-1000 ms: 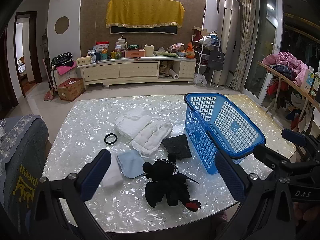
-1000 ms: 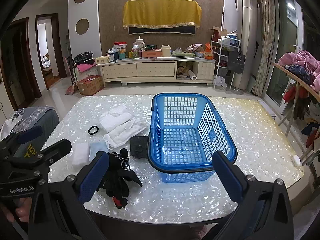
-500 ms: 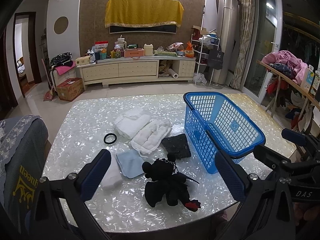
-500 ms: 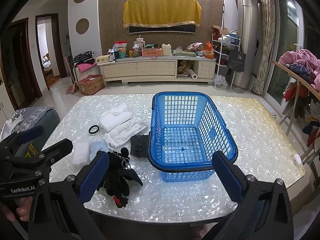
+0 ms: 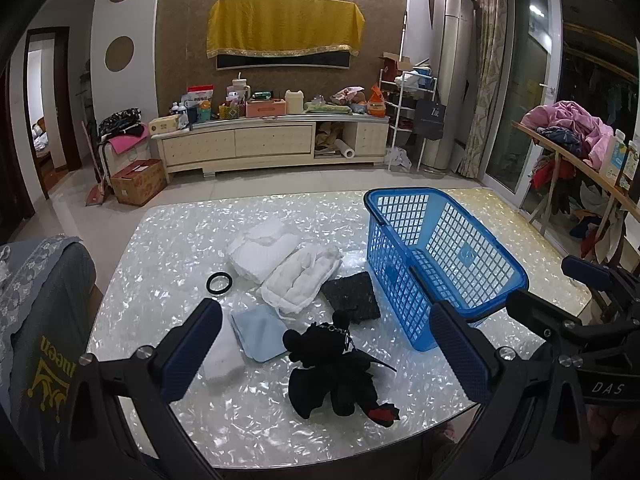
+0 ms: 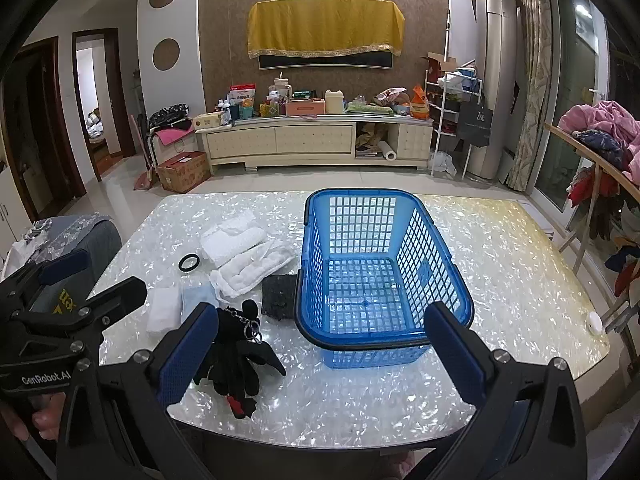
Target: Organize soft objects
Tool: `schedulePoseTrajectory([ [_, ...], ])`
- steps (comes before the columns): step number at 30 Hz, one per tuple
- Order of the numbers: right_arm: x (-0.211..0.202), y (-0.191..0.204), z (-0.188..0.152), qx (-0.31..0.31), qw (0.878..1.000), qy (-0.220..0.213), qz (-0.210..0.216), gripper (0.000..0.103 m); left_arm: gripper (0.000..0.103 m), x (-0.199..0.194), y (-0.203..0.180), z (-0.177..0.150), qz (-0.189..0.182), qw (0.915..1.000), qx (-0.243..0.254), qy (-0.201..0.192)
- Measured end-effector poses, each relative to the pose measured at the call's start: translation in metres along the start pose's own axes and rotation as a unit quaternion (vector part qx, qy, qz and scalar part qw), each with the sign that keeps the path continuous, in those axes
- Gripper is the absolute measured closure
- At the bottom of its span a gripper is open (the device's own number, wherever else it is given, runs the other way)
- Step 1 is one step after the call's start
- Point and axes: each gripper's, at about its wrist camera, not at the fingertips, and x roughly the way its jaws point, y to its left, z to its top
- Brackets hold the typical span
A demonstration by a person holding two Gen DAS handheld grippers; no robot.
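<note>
Barely anything has moved in the last second: both tongs, left (image 5: 326, 354) and right (image 6: 320, 350), hover spread and empty above the desk (image 6: 500, 248), the basket (image 6: 384, 322) holds nothing, and the plush (image 5: 334, 376) and cloths (image 5: 298, 276) lie beside it, so sorting hasn't begun

Far ahead of the tool: TV cabinet (image 5: 272, 142) w/ cluttered top, yellow cloth (image 5: 282, 26) on wall above it. Cardboard box (image 5: 138, 181) on floor ahead-left. Tall AC unit (image 5: 452, 76) ahead-right. Clothes pile (image 5: 568, 124) on rack, far right. Small white round item (image 6: 595, 323) at table edge, right.
</note>
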Motion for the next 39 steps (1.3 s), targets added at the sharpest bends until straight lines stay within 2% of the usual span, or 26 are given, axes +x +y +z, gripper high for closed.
schedulePoseTrajectory([
  [4, 0.004, -0.002, 0.006, -0.002, 1.0, -0.001, -0.002, 0.0, 0.0, 0.001, 0.0, 0.009, -0.016, 0.9999, -0.005, 0.0],
  [9, 0.011, 0.001, 0.015, -0.014, 1.0, 0.002, -0.004, 0.0, 0.0, 0.005, 0.001, 0.021, -0.017, 0.9998, 0.005, 0.003],
  [14, 0.019, 0.005, 0.026, -0.023, 1.0, 0.0, -0.001, 0.0, 0.0, 0.012, 0.012, 0.034, 0.007, 0.9996, 0.023, 0.016],
  [17, 0.023, 0.015, 0.032, -0.044, 0.999, -0.01, 0.012, 0.0, 0.0, 0.016, 0.025, 0.039, -0.012, 0.9991, 0.026, 0.031],
  [23, 0.054, 0.043, 0.04, -0.084, 0.994, 0.051, 0.051, 0.0, 0.0, 0.027, 0.051, 0.043, -0.013, 0.9982, 0.021, 0.055],
  [26, 0.069, 0.053, 0.039, -0.083, 0.991, 0.078, 0.068, 0.0, 0.0, 0.035, 0.065, 0.038, -0.007, 0.9975, 0.013, 0.07],
  [30, 0.089, 0.067, 0.032, -0.084, 0.986, 0.111, 0.093, 0.0, 0.0, 0.05, 0.088, 0.021, -0.007, 0.995, -0.007, 0.1],
  [32, 0.099, 0.075, 0.028, -0.089, 0.983, 0.126, 0.104, 0.005, 0.0, 0.058, 0.098, 0.012, -0.004, 0.9932, -0.018, 0.115],
  [39, 0.133, 0.102, 0.013, -0.111, 0.969, 0.183, 0.123, 0.011, 0.0, 0.087, 0.124, -0.021, 0.007, 0.9862, -0.036, 0.161],
])
